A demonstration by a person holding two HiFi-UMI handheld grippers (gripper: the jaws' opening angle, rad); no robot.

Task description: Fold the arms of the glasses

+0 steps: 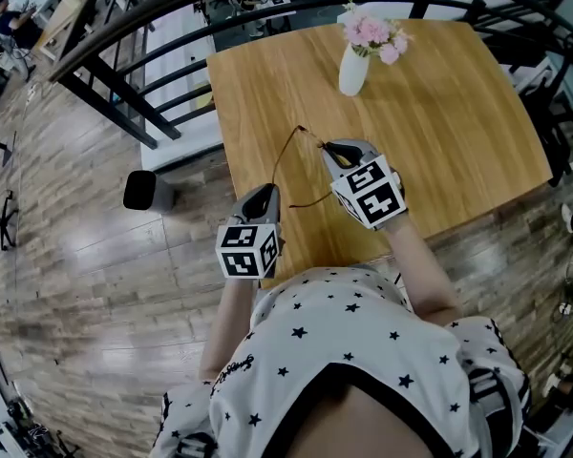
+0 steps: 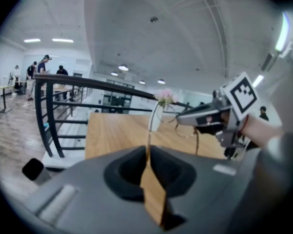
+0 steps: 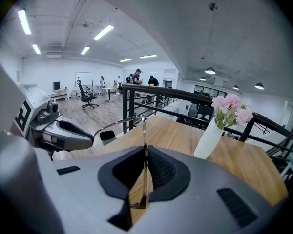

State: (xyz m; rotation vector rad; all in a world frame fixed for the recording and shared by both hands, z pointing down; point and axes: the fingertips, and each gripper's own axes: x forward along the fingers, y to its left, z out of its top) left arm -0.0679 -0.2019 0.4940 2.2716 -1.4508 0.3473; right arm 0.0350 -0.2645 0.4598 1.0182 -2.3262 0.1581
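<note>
Glasses (image 3: 145,135) are held aloft, left gripper (image 1: 265,195) pinching one thin arm (image 2: 148,133), right gripper (image 1: 333,148) pinching the frame. Folding off the hinge line could bend the wire

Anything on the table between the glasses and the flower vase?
No. In the head view the table is bare wood between the glasses and the vase.

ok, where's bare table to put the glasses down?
Bare: the table right half, from the vase to the near edge, and the far-left corner beside the vase. Crowded: the near-left edge, where left claw and right claw hold the glasses.
</note>
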